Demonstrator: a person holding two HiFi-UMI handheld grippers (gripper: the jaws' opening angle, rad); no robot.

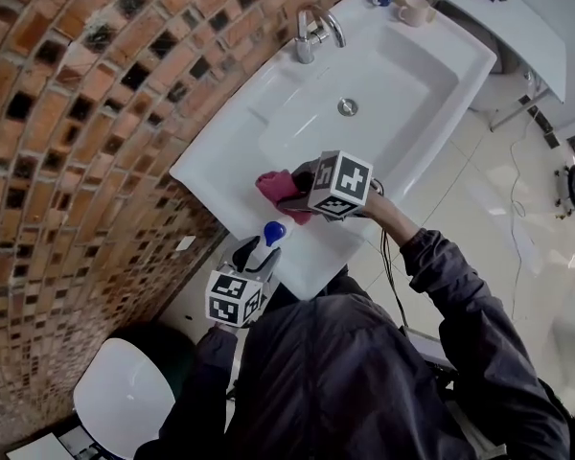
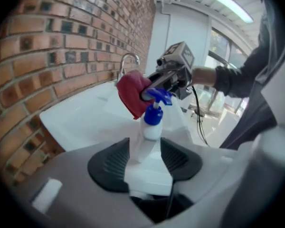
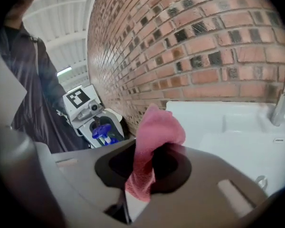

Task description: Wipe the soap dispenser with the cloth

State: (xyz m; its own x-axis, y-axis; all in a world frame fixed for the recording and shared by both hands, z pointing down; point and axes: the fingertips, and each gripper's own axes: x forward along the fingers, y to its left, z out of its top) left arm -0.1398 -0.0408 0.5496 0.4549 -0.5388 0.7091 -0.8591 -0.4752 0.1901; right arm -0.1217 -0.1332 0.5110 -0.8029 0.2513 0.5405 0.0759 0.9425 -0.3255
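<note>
My left gripper is shut on the soap dispenser, a white bottle with a blue pump head, gripped between the black pads and pointing toward the sink. My right gripper is shut on the pink cloth, which bunches out past its jaws. In the right gripper view the cloth fills the gap between the pads. In the left gripper view the cloth hangs just beyond the pump head. I cannot tell whether they touch.
A white sink with a chrome faucet juts from the brick wall. Two cups stand at its far corner. A white stool sits on the floor at lower left. Tiled floor lies to the right.
</note>
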